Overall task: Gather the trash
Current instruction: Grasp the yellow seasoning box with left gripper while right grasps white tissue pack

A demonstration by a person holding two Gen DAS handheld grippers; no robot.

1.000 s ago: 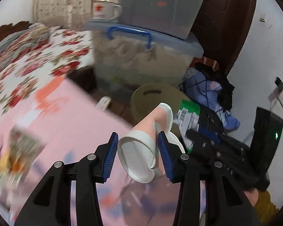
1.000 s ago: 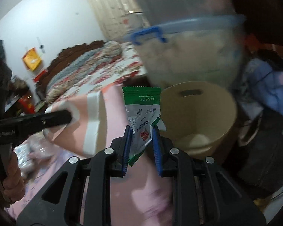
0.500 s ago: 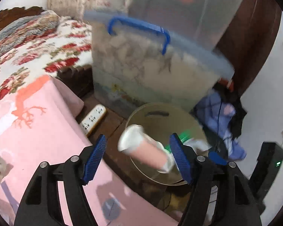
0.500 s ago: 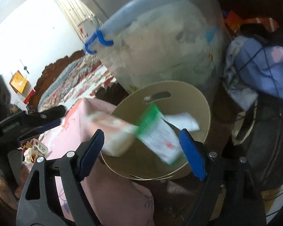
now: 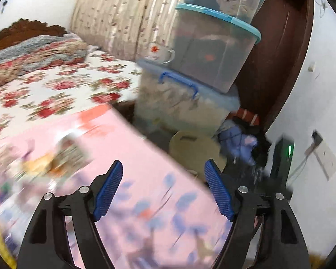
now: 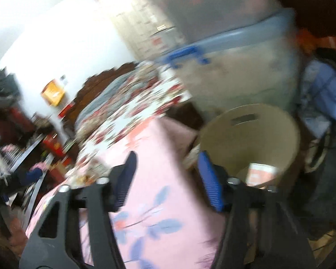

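Observation:
My left gripper (image 5: 163, 188) is open and empty above the pink flowered cloth (image 5: 145, 201). My right gripper (image 6: 168, 179) is open and empty near the cloth's edge (image 6: 159, 201). The tan round bin (image 6: 257, 134) stands on the floor past that edge, with a pink and white piece of trash (image 6: 259, 173) inside. The bin also shows in the left wrist view (image 5: 194, 150). Blurred wrappers (image 5: 62, 157) lie on the cloth to the left. The left gripper's blue pad (image 6: 33, 174) shows at the right wrist view's left side.
Stacked clear storage boxes (image 5: 203, 71) with a mug (image 5: 161, 53) stand behind the bin. A bed with a rose cover (image 5: 44, 89) is at left. Clothes (image 5: 242, 139) and a black device with a green light (image 5: 286, 157) lie right of the bin.
Both grippers opened and dropped the pink paper cup and the green wrapper into the bin. Both have since pulled back over the pink cloth.

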